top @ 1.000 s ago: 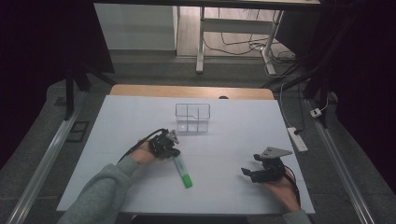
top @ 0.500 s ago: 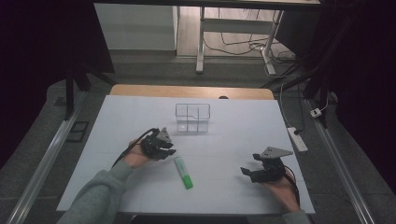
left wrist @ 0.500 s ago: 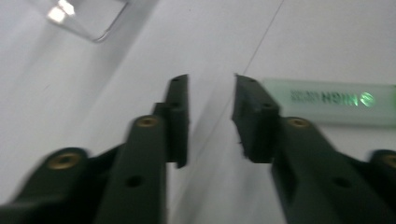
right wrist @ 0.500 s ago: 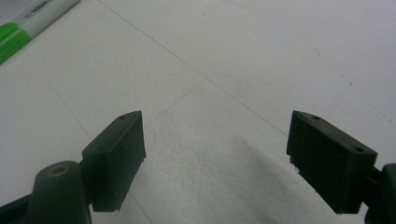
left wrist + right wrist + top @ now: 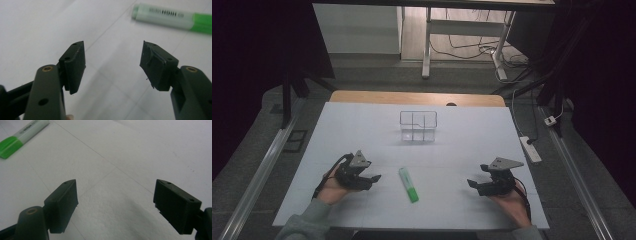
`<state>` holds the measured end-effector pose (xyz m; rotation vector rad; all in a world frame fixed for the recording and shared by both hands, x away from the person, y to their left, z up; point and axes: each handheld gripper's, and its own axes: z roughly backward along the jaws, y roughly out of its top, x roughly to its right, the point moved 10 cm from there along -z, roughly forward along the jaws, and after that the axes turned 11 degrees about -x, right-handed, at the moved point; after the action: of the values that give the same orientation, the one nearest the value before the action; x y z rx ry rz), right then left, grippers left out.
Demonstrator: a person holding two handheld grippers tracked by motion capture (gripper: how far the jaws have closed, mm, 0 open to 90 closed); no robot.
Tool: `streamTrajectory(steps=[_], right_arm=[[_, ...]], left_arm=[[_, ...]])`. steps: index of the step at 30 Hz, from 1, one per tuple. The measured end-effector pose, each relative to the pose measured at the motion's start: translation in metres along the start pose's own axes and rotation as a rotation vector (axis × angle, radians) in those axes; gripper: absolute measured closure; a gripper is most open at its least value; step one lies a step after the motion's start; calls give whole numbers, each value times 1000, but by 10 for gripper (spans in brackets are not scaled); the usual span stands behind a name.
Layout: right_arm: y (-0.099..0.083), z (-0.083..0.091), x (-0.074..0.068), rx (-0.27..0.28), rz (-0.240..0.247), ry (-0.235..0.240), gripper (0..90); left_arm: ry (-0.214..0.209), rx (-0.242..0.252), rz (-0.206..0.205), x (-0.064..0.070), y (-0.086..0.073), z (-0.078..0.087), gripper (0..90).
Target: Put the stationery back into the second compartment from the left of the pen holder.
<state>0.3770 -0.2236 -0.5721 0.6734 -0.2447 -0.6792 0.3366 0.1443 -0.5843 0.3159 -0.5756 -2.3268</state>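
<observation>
On the white table sheet (image 5: 452, 145), with the green highlighter (image 5: 408, 184) taken as landmark: a clear, divided organiser box (image 5: 418, 126) stands beyond the pen, well apart from it toward the far edge, upright and with nothing visible inside. Past the far edge of the sheet a strip of bare wooden tabletop (image 5: 417, 98) shows. Off the table to the right of the pen, a white power strip (image 5: 530, 149) lies on the grey floor. Nothing lies between the pen and either gripper; bare sheet surrounds it on every side.

Highlighter: lying flat near the front of the sheet, its long axis running obliquely toward the person, pale barrel at the far end and bright green cap at the near end. In the left gripper view it (image 5: 172, 20) crosses the upper right corner; in the right gripper view it (image 5: 23, 137) crosses the upper left corner.

Left gripper (image 5: 372, 178): to the left of the pen, near it but apart, held low over the sheet; jaws spread wide (image 5: 112, 66), nothing between them, pads touching nothing.

Right gripper (image 5: 473, 184): to the right of the pen, farther off than the left one; jaws likewise gaping (image 5: 116, 205), holding nothing, bare sheet between the pads
</observation>
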Motion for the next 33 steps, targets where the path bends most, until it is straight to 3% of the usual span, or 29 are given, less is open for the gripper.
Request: streamTrajectory(steps=[5, 11, 15, 20, 27, 33], right_arm=[[5, 0, -8, 8, 13, 9, 193], [8, 0, -13, 19, 24, 24, 205], [12, -1, -19, 27, 32, 35, 221], [26, -4, -41, 47, 72, 56, 262], [40, -7, -54, 49, 62, 104, 270], [54, -12, -63, 5, 92, 104, 282]], left_arm=[[14, 8, 17, -2, -14, 6, 340], [6, 28, 66, -3, -24, 10, 331], [13, 32, 74, -5, -26, 9, 329], [15, 36, 80, -8, -29, 9, 326], [-8, 54, 105, -10, -31, 10, 322], [-5, 56, 105, -10, -31, 11, 319]])
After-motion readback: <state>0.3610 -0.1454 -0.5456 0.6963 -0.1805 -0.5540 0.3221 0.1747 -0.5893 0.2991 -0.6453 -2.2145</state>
